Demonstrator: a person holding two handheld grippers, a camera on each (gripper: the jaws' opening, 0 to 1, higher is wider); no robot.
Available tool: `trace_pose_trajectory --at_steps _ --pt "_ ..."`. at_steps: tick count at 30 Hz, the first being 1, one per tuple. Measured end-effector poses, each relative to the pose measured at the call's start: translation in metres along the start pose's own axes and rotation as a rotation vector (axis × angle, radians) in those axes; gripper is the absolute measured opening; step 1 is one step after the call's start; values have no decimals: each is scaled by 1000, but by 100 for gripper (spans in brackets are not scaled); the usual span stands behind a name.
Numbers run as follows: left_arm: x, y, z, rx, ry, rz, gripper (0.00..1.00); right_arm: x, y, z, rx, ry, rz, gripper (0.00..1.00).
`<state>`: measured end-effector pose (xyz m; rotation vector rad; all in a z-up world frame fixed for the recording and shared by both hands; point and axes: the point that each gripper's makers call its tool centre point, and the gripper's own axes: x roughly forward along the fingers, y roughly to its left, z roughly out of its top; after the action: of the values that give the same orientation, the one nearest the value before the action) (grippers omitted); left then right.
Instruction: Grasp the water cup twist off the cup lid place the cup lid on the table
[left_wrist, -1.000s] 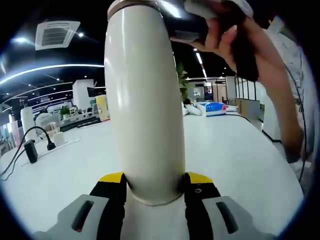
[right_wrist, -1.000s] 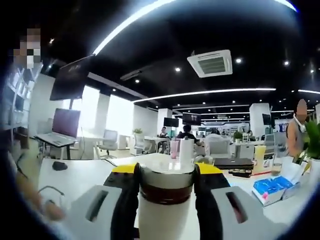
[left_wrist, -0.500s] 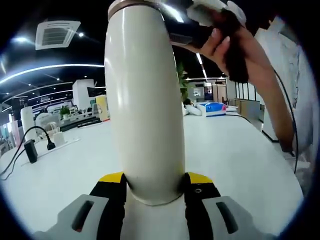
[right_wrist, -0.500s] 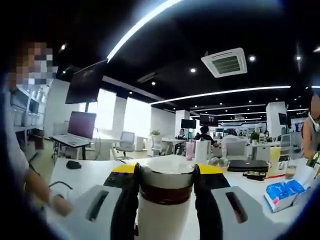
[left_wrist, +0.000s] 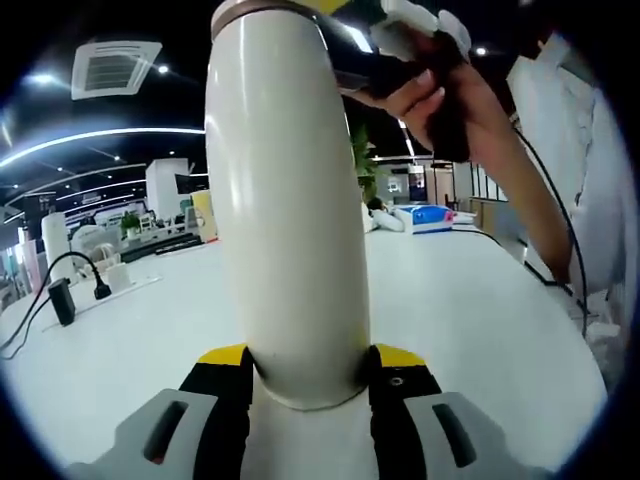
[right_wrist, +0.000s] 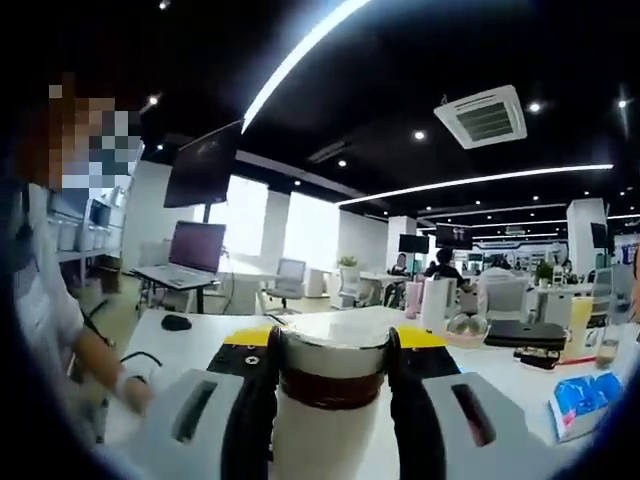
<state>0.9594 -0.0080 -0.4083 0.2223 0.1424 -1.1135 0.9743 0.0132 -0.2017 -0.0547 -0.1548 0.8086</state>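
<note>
**Cup gripped at both ends above the table**

While the left gripper (left_wrist: 308, 385) clamps the lower body of the water cup (left_wrist: 288, 200), its yellow-tipped jaws press against the white wall on either side, with no gap to be seen. In the left gripper view the cup rises as a tall white cylinder, with a thin dark band near its top edge. Beside that top, the person's hand (left_wrist: 440, 95) grips the handle of the right gripper, which reaches in toward the top of the cup.

In the right gripper view, the right gripper (right_wrist: 333, 375) is closed on the cup lid (right_wrist: 333, 365): the two black jaws with yellow tips sit tight against the lid's sides, at the level of its dark brown band, with the white cup body running down between them. Whether the lid is already loose from the cup cannot be told.

The white table (left_wrist: 470, 300) spreads out behind the cup, with a black plug and cable (left_wrist: 60, 290) lying on it off to one side and a blue-and-white pack (left_wrist: 425, 215) further back.
</note>
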Motion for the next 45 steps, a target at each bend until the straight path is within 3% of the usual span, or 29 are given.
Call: trace_pose_trajectory --at_steps 19,28,37,45 --pt "1 1 0 -4 2 5 47 8 3 -1 45 9 219 45" --pt "3 0 0 -6 5 7 47 9 8 -1 78 -11 369 45" --pt "3 2 -1 -7 6 6 48 9 27 1 108 -64 613 45" --pt "3 1 -1 -7 7 4 48 11 35 1 146 -88 678 45"
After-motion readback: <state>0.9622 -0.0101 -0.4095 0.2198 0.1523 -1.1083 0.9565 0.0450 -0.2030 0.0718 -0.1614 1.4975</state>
